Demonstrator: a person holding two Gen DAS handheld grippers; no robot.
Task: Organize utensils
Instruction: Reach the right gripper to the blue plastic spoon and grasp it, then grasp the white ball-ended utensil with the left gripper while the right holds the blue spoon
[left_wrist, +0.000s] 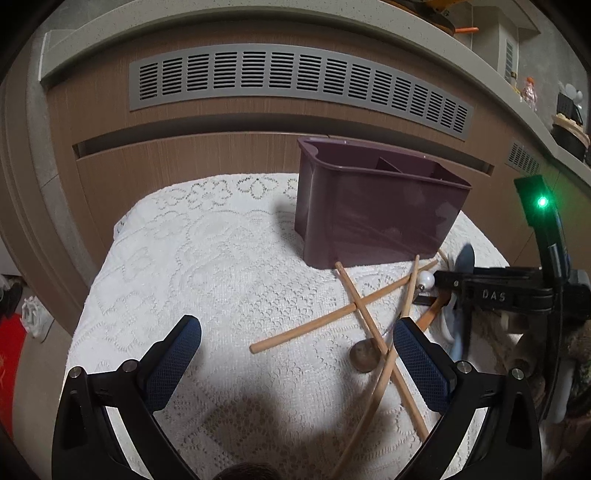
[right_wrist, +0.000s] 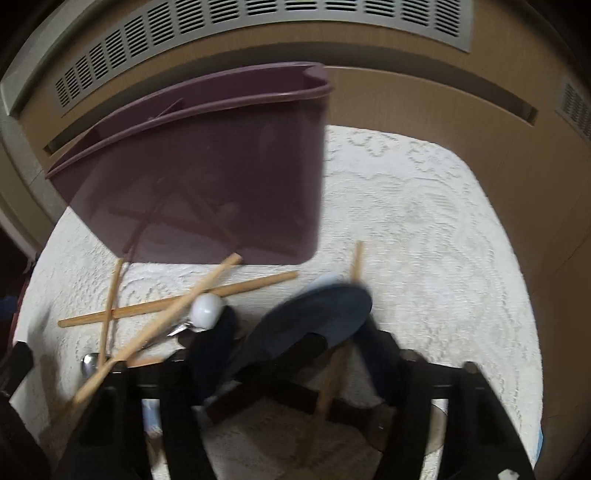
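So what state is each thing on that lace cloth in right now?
Purple bin: upright, no utensils seen inside.
Chopsticks: loose, crossed on the cloth.
Metal spoon: lying under the chopsticks.
Blue spoon: between the right gripper's fingers; grip unclear.
Left gripper: open, empty.

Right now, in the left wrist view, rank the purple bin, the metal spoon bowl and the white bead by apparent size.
1. Purple bin, largest by far.
2. Metal spoon bowl, though nearer the camera.
3. White bead, smallest.

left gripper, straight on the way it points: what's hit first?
Probably bare lace cloth. The left gripper is open and angled down; nothing lies between its fingers. The chopsticks sit right of centre and the bin further back-right. Depth is unclear.
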